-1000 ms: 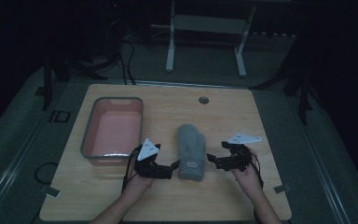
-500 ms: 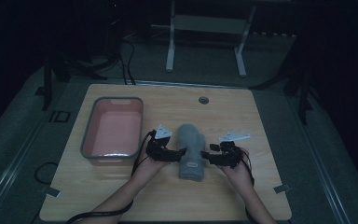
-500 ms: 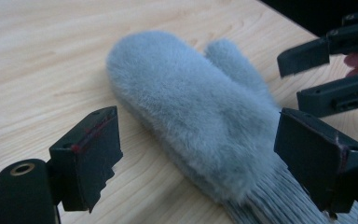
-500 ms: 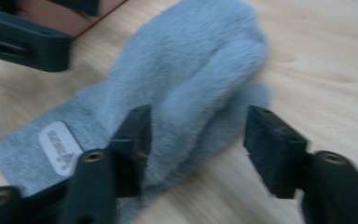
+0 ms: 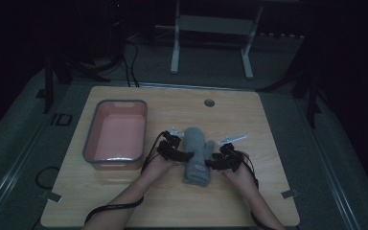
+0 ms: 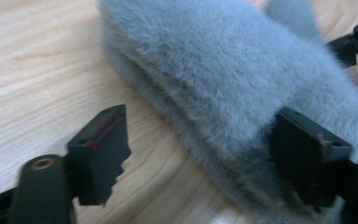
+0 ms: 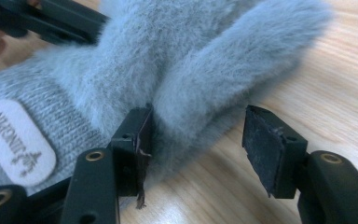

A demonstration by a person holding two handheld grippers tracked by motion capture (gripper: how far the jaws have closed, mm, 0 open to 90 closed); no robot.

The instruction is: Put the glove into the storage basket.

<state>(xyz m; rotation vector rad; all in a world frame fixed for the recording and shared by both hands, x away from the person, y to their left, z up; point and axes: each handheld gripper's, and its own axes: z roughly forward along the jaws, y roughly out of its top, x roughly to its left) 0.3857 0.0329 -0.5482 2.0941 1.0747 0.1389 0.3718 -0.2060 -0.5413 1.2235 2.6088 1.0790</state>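
The left gripper (image 5: 188,154) stood part open, its jaws having just been closing; one jaw pressed into the fluffy side of the grey mitten (image 5: 197,154), the other stood clear on the table (image 5: 249,120). The right gripper (image 5: 210,164) straddled the mitten's thumb (image 7: 242,65), one pad touching, one apart. The mitten lay flat between both grippers, its long axis running away from the person, cuff nearest.
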